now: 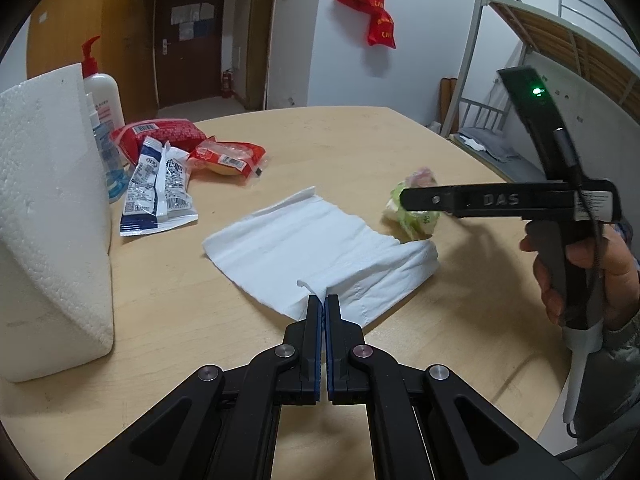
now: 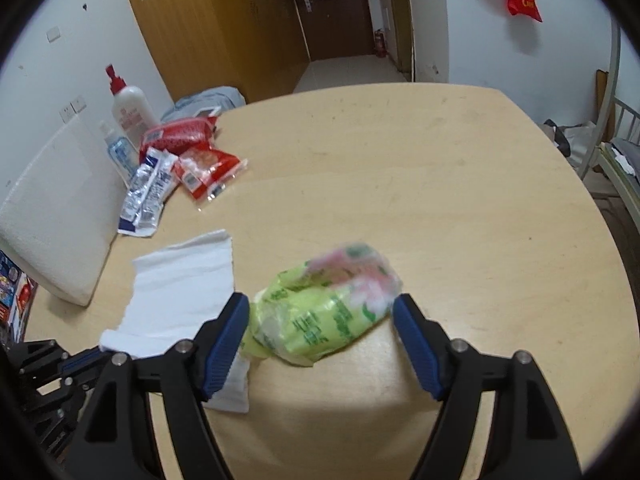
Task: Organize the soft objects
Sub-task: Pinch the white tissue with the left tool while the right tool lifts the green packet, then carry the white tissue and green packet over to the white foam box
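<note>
Even, soft indoor light falls from overhead. Fisheye curvature bends both views, with dark vignetted corners. The green packet (image 2: 324, 304) between the right claw's (image 2: 322, 312) fingers is motion-blurred; a shadow pools on the table (image 2: 440, 184) just below it.

Taking the white foam block (image 1: 48, 216) as our landmark, we see a white pump bottle (image 1: 105, 98) with a red pump just behind it, and a smaller clear bottle with a blue label (image 2: 120, 152) beside that. Well beyond the block we see a dark brown door (image 1: 188, 44), a small fire extinguisher (image 1: 227, 84) near its foot. Far to the block's right we see a metal bunk bed (image 1: 560, 52).
</note>
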Demonstrator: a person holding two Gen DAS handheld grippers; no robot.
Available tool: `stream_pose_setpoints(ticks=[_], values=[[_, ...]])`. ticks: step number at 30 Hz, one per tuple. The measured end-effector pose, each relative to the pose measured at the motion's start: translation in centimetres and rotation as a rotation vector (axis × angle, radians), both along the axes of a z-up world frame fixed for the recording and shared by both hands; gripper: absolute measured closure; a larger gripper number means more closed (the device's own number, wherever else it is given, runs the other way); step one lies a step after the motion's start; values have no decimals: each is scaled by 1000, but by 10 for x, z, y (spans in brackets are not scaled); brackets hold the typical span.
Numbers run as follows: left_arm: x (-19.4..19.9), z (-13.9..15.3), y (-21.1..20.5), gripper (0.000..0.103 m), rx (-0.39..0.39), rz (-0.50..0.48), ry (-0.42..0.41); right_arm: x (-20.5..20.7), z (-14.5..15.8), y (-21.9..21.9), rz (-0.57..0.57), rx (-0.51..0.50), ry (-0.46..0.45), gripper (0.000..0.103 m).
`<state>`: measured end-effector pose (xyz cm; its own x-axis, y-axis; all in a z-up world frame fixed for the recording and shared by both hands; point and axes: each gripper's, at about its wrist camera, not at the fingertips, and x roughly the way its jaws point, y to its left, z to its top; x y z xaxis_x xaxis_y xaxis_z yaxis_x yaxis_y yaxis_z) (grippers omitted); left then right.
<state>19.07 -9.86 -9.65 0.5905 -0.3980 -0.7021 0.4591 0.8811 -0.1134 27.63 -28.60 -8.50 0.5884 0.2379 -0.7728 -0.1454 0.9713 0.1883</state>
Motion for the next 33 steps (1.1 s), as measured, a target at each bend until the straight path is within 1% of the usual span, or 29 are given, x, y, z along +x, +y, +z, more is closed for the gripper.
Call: stream_pose_setpoints(ticks=[3, 8, 9, 10, 13, 14, 15, 17, 19, 24, 29, 33], values=[[0, 0, 1, 102, -2, 0, 2, 4, -4, 2, -9, -10, 15, 25], [-1, 0, 3, 102, -8, 3, 5, 11, -4, -2, -35, 25, 12, 25], [-1, 0, 4, 102, -7, 5, 4, 12, -4, -2, -31, 33, 9, 32], [-1, 0, 4, 102, -6, 5, 2, 13, -5, -2, -26, 42, 11, 41], [-1, 0, 5, 102, -11, 5, 0, 14, -5, 0, -11, 44, 15, 60], [-2, 0, 5, 102, -12, 4, 0, 14, -5, 0, -8, 49, 15, 61], [-2, 1, 5, 102, -12, 5, -2, 13, -4, 0, -11, 53, 5, 65], [-3, 2, 6, 102, -13, 8, -8, 13, -4, 1, 3, 60, 0, 67], [-3, 3, 7, 102, -19, 11, -10, 12, -3, 1, 9, 80, -8, 71], [-6, 14, 11, 102, -42, 19, -38, 1, 10, -4, 14, 149, -64, 71], [-10, 33, 20, 102, -63, 45, -83, -13, 24, -8, 18, 205, -103, 71], [-14, 51, 28, 102, -83, 67, -125, -28, 42, -9, 24, 224, -149, 71]])
